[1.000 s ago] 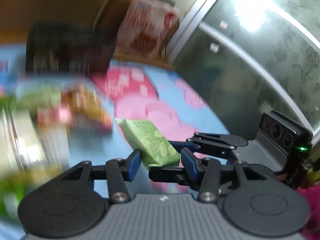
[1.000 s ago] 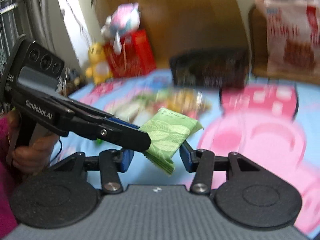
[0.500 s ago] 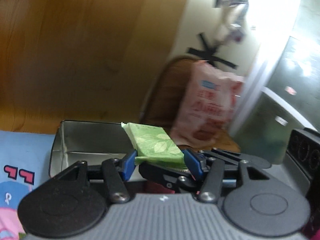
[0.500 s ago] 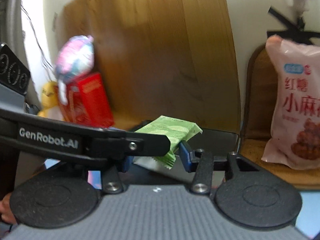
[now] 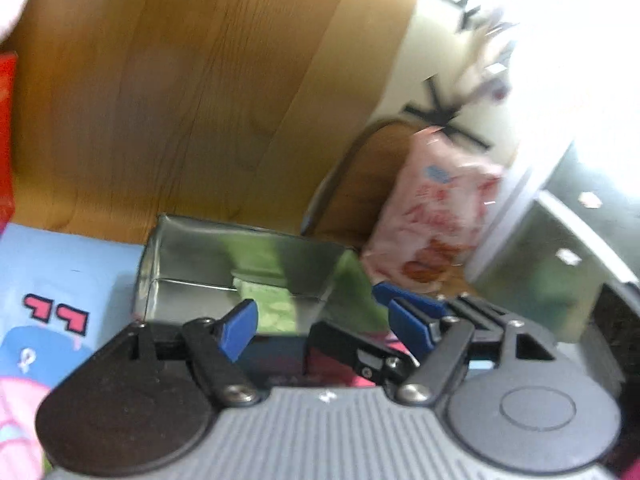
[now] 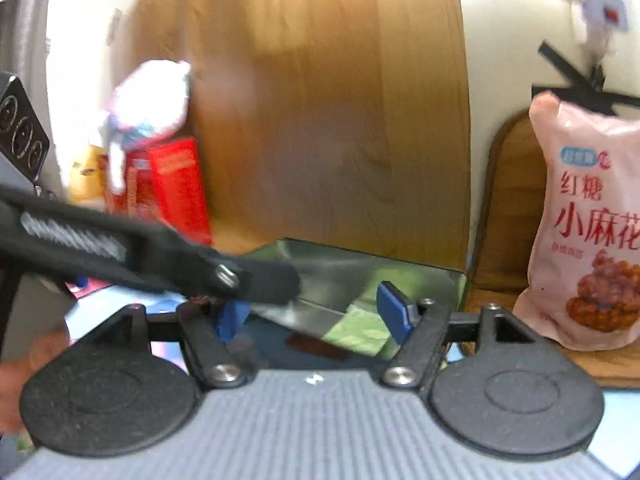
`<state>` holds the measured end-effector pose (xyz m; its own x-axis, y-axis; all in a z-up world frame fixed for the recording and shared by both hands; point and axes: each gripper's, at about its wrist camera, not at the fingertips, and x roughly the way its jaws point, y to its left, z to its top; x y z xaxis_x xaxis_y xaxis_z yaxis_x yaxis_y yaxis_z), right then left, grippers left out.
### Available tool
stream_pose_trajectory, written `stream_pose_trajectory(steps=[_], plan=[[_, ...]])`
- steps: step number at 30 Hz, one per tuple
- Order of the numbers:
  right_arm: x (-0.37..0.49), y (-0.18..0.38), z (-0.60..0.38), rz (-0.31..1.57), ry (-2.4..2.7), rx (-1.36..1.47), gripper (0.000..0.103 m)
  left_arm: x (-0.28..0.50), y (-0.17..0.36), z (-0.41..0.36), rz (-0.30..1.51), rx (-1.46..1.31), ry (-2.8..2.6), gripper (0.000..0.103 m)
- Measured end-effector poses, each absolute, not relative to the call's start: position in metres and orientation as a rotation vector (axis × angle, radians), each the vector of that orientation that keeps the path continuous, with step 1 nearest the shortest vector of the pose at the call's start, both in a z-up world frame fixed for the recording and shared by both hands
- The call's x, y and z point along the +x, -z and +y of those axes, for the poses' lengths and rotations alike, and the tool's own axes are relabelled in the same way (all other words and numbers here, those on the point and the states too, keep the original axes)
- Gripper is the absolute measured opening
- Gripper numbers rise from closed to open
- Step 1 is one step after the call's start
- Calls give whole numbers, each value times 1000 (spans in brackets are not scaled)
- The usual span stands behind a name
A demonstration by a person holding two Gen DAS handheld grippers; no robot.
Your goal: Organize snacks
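Note:
A green leaf-print snack packet (image 5: pixel 272 306) lies inside the open metal tin (image 5: pixel 240 248), free of any pad. My left gripper (image 5: pixel 324 331) hovers over the tin's near edge; its jaws are opening and nothing is between the blue pads. My right gripper (image 6: pixel 314 318) stands just beside it, also opening, and the green packet (image 6: pixel 360 330) sits in the tin (image 6: pixel 360 268) below and beyond its pads. Each gripper's black finger crosses the other's view: the right finger (image 5: pixel 360 346) and the left finger (image 6: pixel 160 256).
A big pink snack bag (image 6: pixel 592 232) leans on a wooden chair (image 6: pixel 508 200) right of the tin. A red box (image 6: pixel 172 188) and a plush toy (image 6: pixel 148 100) stand at the left. A wooden panel (image 5: pixel 180 100) rises behind. The blue-pink cartoon cloth (image 5: pixel 60 280) covers the table.
Both grippers carried the green packet from over the cloth to the tin. Their jaws have since spread and the packet has dropped into the tin.

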<state>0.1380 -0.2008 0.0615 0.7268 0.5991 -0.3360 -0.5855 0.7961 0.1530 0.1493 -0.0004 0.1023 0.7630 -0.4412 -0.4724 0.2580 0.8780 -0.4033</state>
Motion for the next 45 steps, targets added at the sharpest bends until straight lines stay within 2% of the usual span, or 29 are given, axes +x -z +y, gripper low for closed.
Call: stream_pose_trajectory(steps=[4, 8, 10, 12, 19, 26, 27, 28, 29, 30, 34, 38, 39, 42, 43, 44, 45], plan=[[101, -50, -195, 464, -768, 70, 72, 81, -104, 32, 522, -323, 383, 80], [67, -22, -170, 533, -800, -21, 71, 25, -83, 62, 539, -284, 288, 80], [55, -11, -158, 541, -784, -87, 68, 6, -66, 76, 583, -280, 238, 75], [43, -14, -158, 521, -768, -87, 66, -11, -50, 96, 629, -331, 212, 66], [2, -29, -149, 470, -836, -126, 66, -41, -21, 142, 653, -527, 240, 65], [-4, -11, -114, 523, -861, -196, 66, -22, -30, 127, 632, -532, 334, 65], [-6, -9, -110, 499, -856, -218, 64, -17, -30, 123, 639, -522, 342, 65], [-9, -7, -105, 467, -838, -262, 58, -13, -28, 117, 651, -513, 345, 65], [-11, -5, -99, 445, -820, -309, 51, -9, -26, 112, 669, -506, 344, 60], [-12, -3, -95, 439, -822, -343, 41, -4, -23, 108, 690, -503, 347, 55], [-12, 0, -98, 436, -780, -358, 35, 0, -17, 96, 694, -487, 324, 50], [17, -8, -141, 577, -809, 5, 27, -4, -31, 83, 653, -484, 387, 49], [26, -8, -157, 608, -827, 138, 21, -4, -38, 78, 635, -473, 421, 49], [53, -1, -204, 644, -781, 497, 19, 4, -56, 55, 624, -426, 511, 50], [59, -1, -214, 642, -716, 540, 17, 6, -61, 50, 612, -398, 508, 50], [64, -1, -221, 642, -658, 552, 11, 8, -66, 47, 592, -375, 495, 52], [67, -2, -227, 636, -616, 547, 11, 9, -70, 49, 569, -372, 477, 54]])
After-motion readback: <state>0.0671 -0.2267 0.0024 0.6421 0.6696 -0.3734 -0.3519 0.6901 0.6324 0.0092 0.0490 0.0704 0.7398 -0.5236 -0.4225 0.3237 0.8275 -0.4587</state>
